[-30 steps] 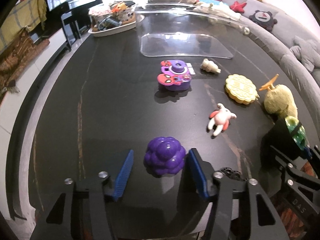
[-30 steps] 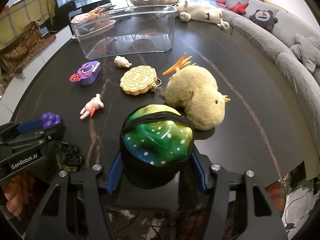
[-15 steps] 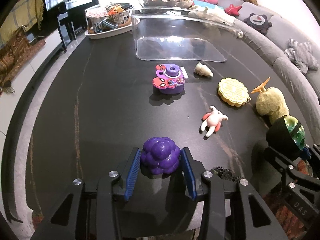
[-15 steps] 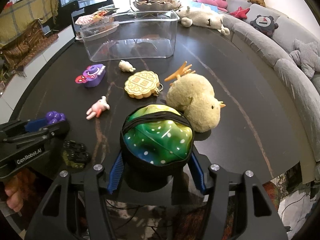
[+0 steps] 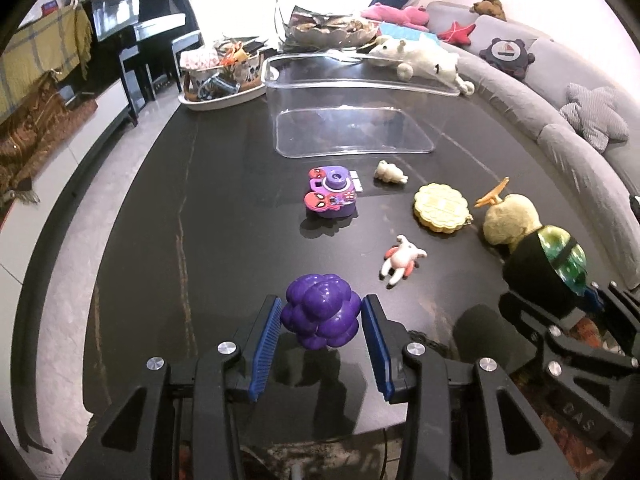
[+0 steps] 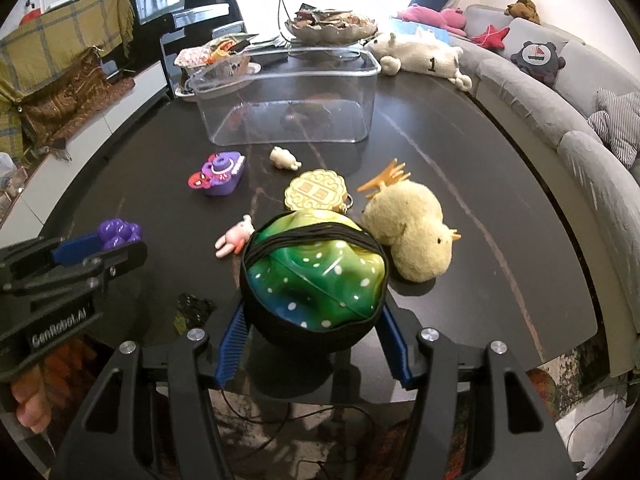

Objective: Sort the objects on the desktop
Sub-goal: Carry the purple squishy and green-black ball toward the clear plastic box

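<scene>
My left gripper (image 5: 320, 316) is shut on a purple grape-cluster toy (image 5: 319, 316) and holds it above the dark table (image 5: 208, 208). My right gripper (image 6: 314, 312) is shut on a green-blue spotted toy in a black pouch (image 6: 314, 276), lifted near the table's front edge. On the table lie a purple Spider-Man camera toy (image 5: 331, 197), a small white figure (image 5: 390, 172), a yellow mooncake-shaped piece (image 5: 441, 208), a pink-white rabbit figure (image 5: 400, 260) and a yellow plush chick (image 6: 416, 230). A clear plastic bin (image 6: 288, 96) stands beyond them.
A white tray of clutter (image 5: 220, 80) sits at the far left of the table. A white plush (image 6: 416, 54) and a tiered dish (image 6: 332, 26) stand behind the bin. A small black toy car (image 6: 192, 308) lies near the front edge. A grey sofa (image 6: 580, 128) curves along the right.
My left gripper closed on the purple grape toy and lifted it off the table. My right gripper rose a little with the pouch toy. Both views pulled up and back.
</scene>
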`<state>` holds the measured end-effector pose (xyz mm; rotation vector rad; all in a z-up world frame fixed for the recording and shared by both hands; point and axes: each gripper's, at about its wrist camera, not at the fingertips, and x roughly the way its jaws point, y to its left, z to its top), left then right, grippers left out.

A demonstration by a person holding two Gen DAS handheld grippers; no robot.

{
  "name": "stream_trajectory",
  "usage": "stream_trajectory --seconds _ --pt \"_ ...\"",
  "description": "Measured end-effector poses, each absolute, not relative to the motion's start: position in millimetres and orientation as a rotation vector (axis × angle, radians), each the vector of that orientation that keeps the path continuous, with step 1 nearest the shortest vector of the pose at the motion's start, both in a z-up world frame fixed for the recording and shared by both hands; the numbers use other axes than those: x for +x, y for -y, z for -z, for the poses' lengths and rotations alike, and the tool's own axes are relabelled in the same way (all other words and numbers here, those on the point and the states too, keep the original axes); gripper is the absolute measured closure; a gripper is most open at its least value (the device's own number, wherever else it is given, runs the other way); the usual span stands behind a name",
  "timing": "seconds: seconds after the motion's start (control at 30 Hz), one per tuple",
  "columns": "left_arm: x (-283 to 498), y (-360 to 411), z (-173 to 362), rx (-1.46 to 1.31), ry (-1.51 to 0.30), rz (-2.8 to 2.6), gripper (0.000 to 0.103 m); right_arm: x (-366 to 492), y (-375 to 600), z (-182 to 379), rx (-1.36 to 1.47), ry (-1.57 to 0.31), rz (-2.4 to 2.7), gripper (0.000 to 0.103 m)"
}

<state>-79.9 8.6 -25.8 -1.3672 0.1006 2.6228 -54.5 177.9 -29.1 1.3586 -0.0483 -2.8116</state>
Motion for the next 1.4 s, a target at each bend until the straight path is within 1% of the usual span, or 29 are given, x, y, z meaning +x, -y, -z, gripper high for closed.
stream_trajectory --seconds 0.73,1.4 --pt "-63 -22 -19 -1.251 -0.108 -2.663 0.065 -56 -165 -11 1.236 0.074 2.818 0.047" --pt "-96 -26 -43 -1.240 -0.115 -2.693 0.065 -88 -168 -39 1.208 0.077 2.810 0.047"
